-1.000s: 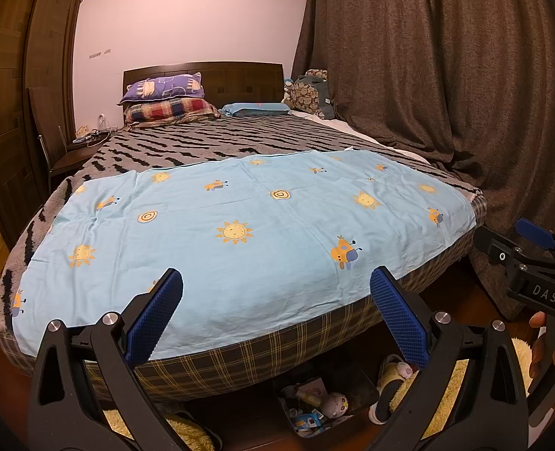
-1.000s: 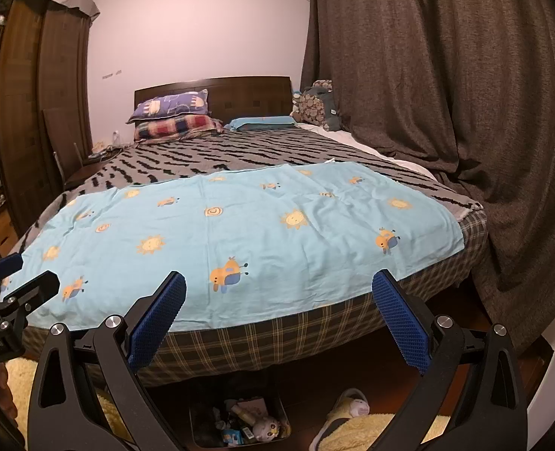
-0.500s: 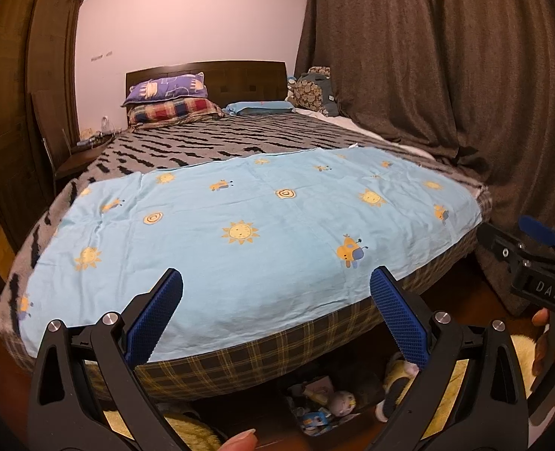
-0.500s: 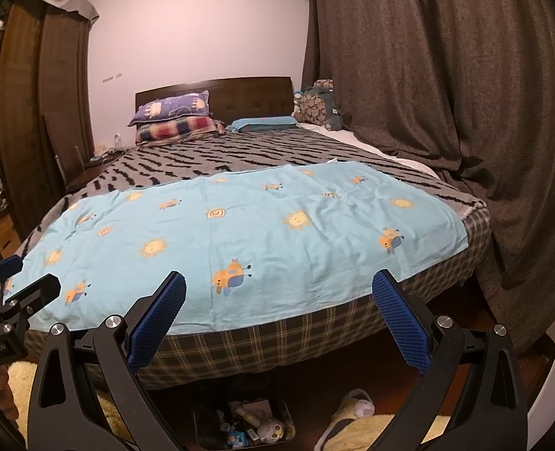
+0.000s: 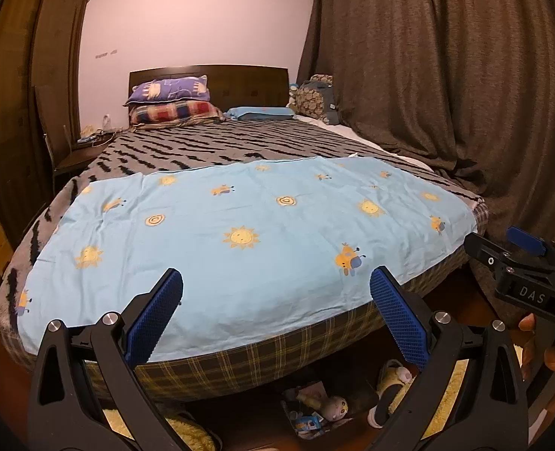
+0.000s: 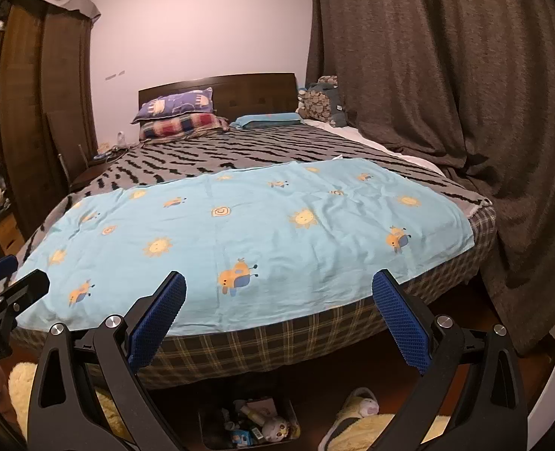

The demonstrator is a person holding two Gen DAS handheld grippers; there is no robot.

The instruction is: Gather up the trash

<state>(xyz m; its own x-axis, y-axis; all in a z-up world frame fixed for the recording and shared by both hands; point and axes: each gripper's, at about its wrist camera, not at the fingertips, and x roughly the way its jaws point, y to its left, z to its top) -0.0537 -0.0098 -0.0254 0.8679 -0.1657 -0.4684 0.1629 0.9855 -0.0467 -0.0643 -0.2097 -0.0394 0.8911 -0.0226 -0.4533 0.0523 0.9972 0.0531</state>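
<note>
Both tongs spread wide, nothing between the blue pads: my left gripper (image 5: 275, 314) and right gripper (image 6: 279, 315) hang side by side over the foot of the bed w/ the light-blue sun-print sheet (image 5: 240, 233) on a grey-and-black striped blanket (image 5: 210, 150). Trash I can spot: small wrappers and bits in a dark open bin (image 6: 247, 428) on the floor under the plaid bed edge, below and between the right gripper's fingers; contents too small to sort. White-and-yellow slipper (image 6: 356, 409) lies just right of the bin. Brown curtain (image 6: 446, 75) on the right.
</note>
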